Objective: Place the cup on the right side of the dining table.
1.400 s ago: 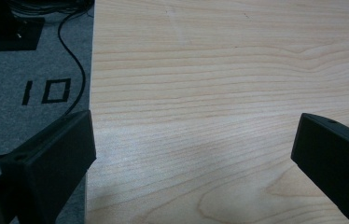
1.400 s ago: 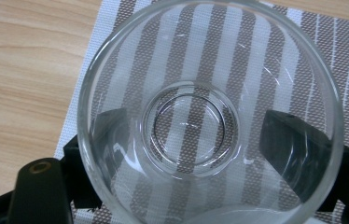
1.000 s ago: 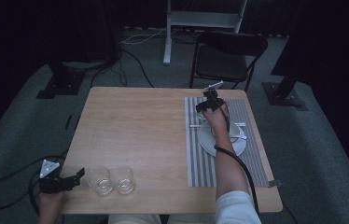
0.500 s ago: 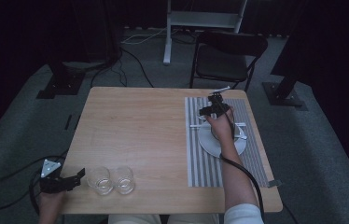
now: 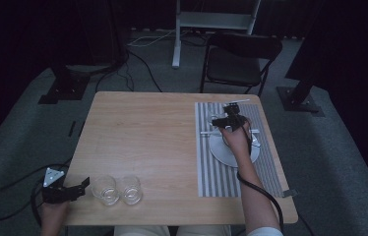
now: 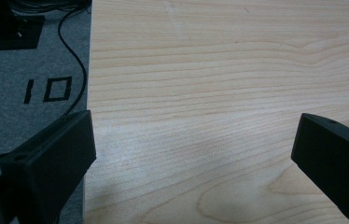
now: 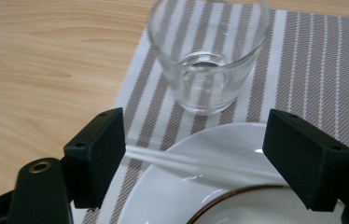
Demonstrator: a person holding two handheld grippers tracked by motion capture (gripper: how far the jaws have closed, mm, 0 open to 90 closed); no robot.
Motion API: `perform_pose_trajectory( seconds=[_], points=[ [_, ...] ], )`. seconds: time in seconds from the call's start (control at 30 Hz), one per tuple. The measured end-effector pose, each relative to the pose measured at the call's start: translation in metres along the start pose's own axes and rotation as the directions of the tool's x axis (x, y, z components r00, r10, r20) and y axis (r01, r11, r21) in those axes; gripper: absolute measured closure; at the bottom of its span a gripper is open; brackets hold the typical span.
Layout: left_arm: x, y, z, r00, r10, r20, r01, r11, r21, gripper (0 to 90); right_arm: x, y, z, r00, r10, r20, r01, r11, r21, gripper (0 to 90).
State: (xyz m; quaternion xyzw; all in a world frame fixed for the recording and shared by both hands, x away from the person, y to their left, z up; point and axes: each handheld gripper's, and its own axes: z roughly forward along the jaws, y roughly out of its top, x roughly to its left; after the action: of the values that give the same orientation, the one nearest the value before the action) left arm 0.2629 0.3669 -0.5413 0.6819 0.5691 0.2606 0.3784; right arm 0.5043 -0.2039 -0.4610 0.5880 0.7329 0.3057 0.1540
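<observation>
1. The glass point(image 7: 208, 56) nearest my right gripper stands upright on the striped placemat point(image 7: 317, 60), just beyond the far rim of the white plate point(image 7: 172, 196). It appears empty. In the high view this glass point(image 5: 216, 120) sits near the mat's far left part.

2. My right gripper point(image 7: 193, 154) has its jaws spread wide, with nothing between them. They hang over the plate's rim, and the glass lies ahead of them, apart from both. In the high view the right gripper point(image 5: 224, 122) is over the far edge of the plate point(image 5: 224, 152), and the hand point(image 5: 237, 137) behind it covers part of the plate.

3. A pale, thin utensil point(image 7: 200, 163) lies across the plate's rim, running between the two jaws. I cannot tell what kind it is.

4. The placemat point(image 5: 211, 177) covers the right part of the wooden table point(image 5: 142, 132).

5. My left gripper point(image 5: 81, 186) is held at the near left corner of the table, its jaws wide apart and empty. Its own view looks along bare tabletop point(image 6: 219, 93), with the table edge and grey floor at the left.

6. Two more clear glasses stand side by side just right of the left gripper: one point(image 5: 105, 189) nearest it, the other point(image 5: 131, 189) beside that.

7. A dark chair point(image 5: 241, 61) stands beyond the far edge of the table.
</observation>
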Motion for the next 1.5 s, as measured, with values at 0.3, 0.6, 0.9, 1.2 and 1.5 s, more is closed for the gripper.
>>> perform_pose_trajectory(
  seconds=[0.3,0.6,0.9,1.2,1.5],
  points=[
    [0.0,0.0,0.0,1.0,0.001,-0.003,-0.001,1.0,0.0,0.2,0.006,-0.02,-0.019,0.9992,-0.032,-0.025,0.03,0.998,-0.059,20.3],
    [-0.001,0.0,0.0,1.0,0.005,-0.004,-0.005,1.0,0.003,0.1,0.007,-0.038,-0.039,0.9966,-0.045,-0.069,0.037,0.993,-0.115,20.3],
    [-0.001,0.0,0.0,1.0,0.007,-0.005,-0.007,1.0,0.003,0.1,0.017,-0.065,-0.056,0.9914,-0.091,-0.094,0.075,0.984,-0.159,20.3],
    [-0.001,0.0,0.0,1.0,0.007,-0.002,-0.007,1.0,0.002,0.2,0.022,-0.09,-0.069,0.9888,-0.114,-0.096,0.094,0.977,-0.191,20.3],
    [-0.001,0.0,0.0,0.9999,0.011,0.0,-0.011,0.9999,0.003,0.2,0.016,-0.116,-0.086,0.9877,-0.112,-0.108,0.088,0.974,-0.208,20.4]
  ],
)
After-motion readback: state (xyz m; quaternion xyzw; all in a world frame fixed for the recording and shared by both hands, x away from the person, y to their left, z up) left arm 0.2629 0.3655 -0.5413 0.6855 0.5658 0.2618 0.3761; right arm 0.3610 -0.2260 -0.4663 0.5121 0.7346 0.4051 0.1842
